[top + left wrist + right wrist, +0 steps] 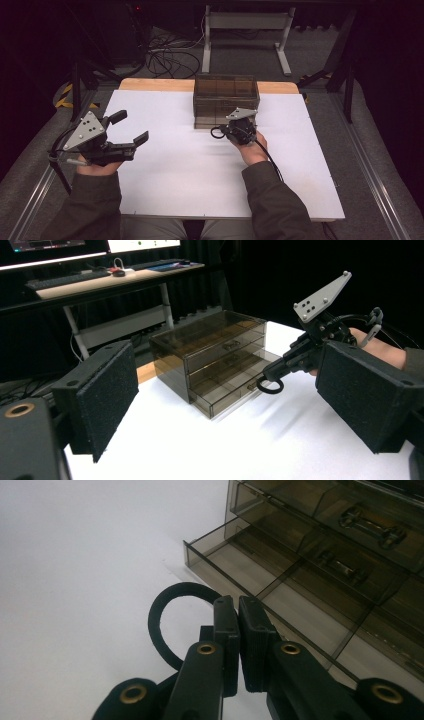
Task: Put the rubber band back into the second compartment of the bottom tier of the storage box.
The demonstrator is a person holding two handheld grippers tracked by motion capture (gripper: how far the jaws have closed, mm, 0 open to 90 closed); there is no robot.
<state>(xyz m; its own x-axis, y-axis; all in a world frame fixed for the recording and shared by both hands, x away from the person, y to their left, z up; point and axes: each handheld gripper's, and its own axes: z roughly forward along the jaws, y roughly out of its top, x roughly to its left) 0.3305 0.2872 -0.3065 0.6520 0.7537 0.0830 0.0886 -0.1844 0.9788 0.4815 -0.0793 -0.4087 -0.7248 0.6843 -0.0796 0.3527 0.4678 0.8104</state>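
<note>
A black ring (167, 625) is pinched in the right claw (239, 605), just beside the smoky drawer box (226, 100) at the worktop's (165, 175) far middle; it should be lowered squarely over the open bottom drawer (260, 580) before release. The left claw (132, 127) is held spread, well apart

My right gripper (235, 630) has black ribbed jaws with brass-coloured rivets and pinches a plain matte black rubber ring (167, 625). The smoky brown see-through plastic drawer box (226, 100) stands on my plain white tabletop (175, 170). My left gripper (131, 127) is black with a grey plate; my sleeves (277, 205) are olive green.
</note>
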